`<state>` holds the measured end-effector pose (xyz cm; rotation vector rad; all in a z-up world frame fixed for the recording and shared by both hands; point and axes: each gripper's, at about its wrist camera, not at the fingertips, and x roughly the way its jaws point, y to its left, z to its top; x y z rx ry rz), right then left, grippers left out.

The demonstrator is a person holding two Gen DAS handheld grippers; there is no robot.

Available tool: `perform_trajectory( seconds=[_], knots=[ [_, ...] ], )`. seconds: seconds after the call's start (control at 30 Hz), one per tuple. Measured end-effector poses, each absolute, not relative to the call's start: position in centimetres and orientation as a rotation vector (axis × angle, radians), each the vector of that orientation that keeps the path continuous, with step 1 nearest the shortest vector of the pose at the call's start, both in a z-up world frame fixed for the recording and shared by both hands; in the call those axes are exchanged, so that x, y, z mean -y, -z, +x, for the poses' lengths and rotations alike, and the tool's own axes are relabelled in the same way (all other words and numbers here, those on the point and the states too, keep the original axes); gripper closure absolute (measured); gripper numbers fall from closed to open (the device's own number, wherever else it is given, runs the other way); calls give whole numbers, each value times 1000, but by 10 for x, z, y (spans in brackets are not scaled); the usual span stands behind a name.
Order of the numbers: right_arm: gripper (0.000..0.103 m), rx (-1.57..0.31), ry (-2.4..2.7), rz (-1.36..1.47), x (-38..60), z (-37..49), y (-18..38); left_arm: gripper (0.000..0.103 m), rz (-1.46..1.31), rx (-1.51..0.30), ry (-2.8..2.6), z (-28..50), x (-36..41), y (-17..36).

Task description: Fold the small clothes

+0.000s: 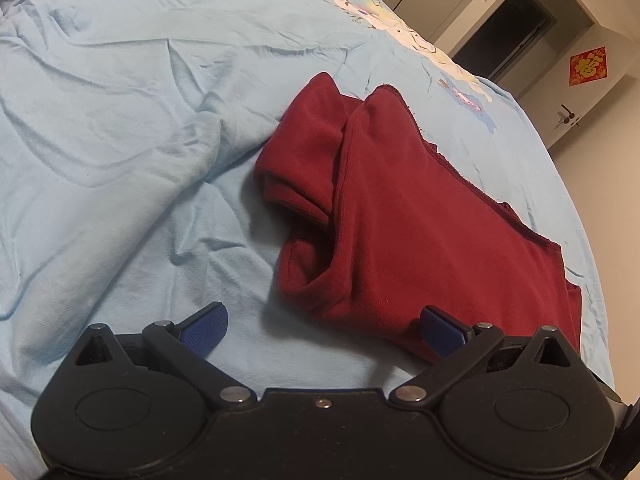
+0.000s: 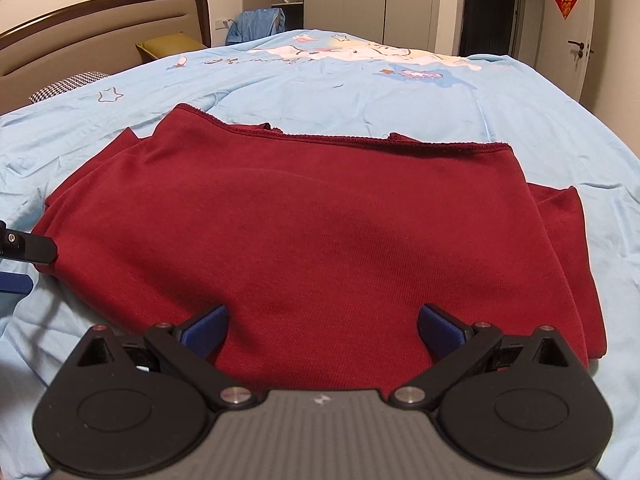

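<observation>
The bed [image 2: 360,92] under its pale blue cover fills both views, creased into ridges off to my left. On it lies the red garment [image 2: 304,232], already doubled over: a flat panel with a stitched hem along the far edge, and at the left end a sleeve [image 1: 296,172] tucked under in loose rolls.

My right gripper [image 2: 322,326] sits over the near edge of the cloth, jaws spread wide and gripping nothing. My left gripper [image 1: 322,324] hovers at the garment's left end, half over bare cover, just as wide and just as empty.

The risk I see is in the layers. If I pinch only the top ply, the fold below could slide and bunch. The tucked sleeve may spill out when I lift that end. I might also catch the soft cover along with the cloth.
</observation>
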<state>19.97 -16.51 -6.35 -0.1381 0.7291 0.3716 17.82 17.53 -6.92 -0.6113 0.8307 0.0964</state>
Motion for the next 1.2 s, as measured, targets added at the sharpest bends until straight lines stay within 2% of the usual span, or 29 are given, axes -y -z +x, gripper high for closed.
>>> perform_trajectory(
  seconds=[0.73,1.2],
  knots=[
    [0,-755,-379,-120,166,203,66,1,-685,-849,-54,211,-166,61],
    [0,-759,-382,-118,166,203,67,13,-625,-822,-168,224,-168,56]
  ],
)
